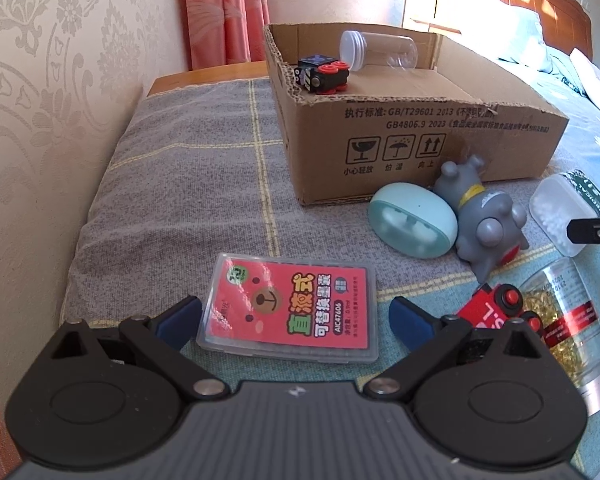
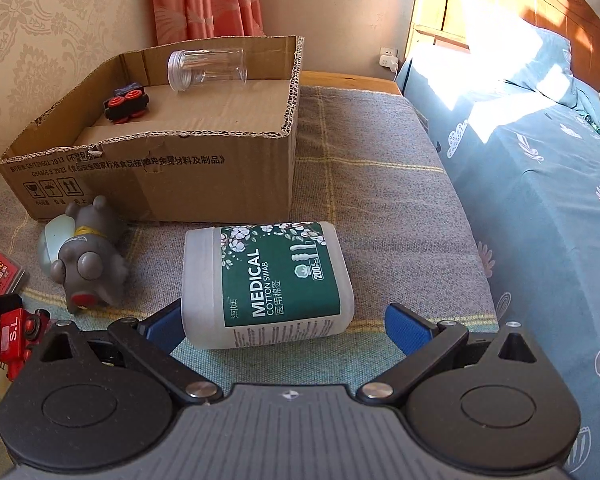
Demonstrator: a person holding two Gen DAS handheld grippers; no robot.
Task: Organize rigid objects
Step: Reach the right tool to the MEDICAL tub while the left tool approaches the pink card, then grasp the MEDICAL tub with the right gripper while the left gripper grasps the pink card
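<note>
1. Left wrist view: the left gripper (image 1: 294,312) sits at the bottom of the frame with its blue fingers spread wide on either side of a flat red refill case (image 1: 290,314) lying on the grey blanket (image 1: 172,168). The fingers flank it without clamping it.
2. Upper centre of the same view is the cardboard box (image 1: 420,148). Inside it lie a clear jar (image 1: 378,50) on its side and a small black toy car (image 1: 322,74) with red wheels. That much looks sorted.
3. At right, outside the box, remain a teal oval case (image 1: 414,220), a grey toy figure (image 1: 486,216), a red toy truck (image 1: 496,312) and a jar of gold bits (image 1: 568,320).
4. Right wrist view: the right gripper (image 2: 284,326) is at the bottom, fingers wide apart around the near end of a cotton swab tub (image 2: 266,284) lying on its side in the middle of the frame; whether the left finger touches it I cannot tell.
5. By my reading, two items are stowed and six are left, so the task is early.
</note>
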